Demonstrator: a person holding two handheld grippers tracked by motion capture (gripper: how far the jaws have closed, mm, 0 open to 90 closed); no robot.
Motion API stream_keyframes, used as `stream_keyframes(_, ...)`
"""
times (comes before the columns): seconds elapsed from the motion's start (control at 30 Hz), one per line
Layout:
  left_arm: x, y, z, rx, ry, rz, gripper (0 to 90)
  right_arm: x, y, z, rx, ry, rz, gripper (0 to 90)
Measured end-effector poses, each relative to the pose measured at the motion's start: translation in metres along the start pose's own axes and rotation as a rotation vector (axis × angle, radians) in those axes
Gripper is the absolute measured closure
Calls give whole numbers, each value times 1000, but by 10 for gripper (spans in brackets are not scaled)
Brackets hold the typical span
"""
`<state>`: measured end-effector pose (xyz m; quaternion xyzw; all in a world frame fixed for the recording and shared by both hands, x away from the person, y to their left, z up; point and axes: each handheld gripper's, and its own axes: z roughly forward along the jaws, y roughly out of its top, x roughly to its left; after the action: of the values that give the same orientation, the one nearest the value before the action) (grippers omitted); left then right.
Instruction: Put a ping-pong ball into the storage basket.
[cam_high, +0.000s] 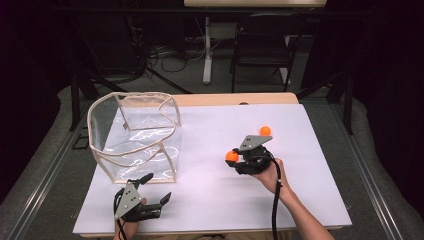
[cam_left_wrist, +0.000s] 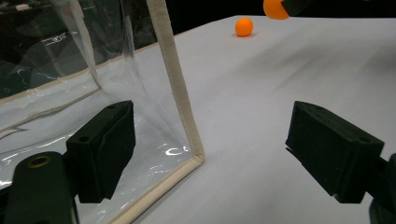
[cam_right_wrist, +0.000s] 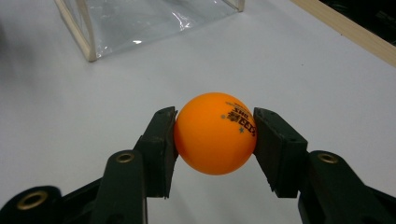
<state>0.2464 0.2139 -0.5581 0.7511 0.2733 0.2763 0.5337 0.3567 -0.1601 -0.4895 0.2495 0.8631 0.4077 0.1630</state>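
Orange ball (cam_right_wrist: 215, 133) pinched in right claw (cam_right_wrist: 215, 135) above white table (cam_high: 225, 200) — smooth and round, it may squirt free. Left claw (cam_left_wrist: 210, 154) gapes wide, empty, beside clear bag (cam_high: 135, 135); floppy walls could fold and deflect a drop.

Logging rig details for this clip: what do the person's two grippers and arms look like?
Both the left gripper and right gripper are black, with two blocky jaws, brass-coloured rivets and a grey three-cornered plate on top. A black cable trails from the right one. The forearms are bare, no sleeves visible.
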Motion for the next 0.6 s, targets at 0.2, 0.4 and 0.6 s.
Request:
stream_keyframes(0.2, 0, 0, 0, -1, -1, 0, 158, 3, 6, 4, -3, 7, -10, 513)
stream_keyframes(0.4, 0, 0, 0, 0, -1, -3, 158, 3, 11, 9, -9, 17, -11, 513)
stream_keyframes(0.6, 0, 0, 1, 1, -2, -3, 158, 3, 19, 9, -29, 29, -12, 513)
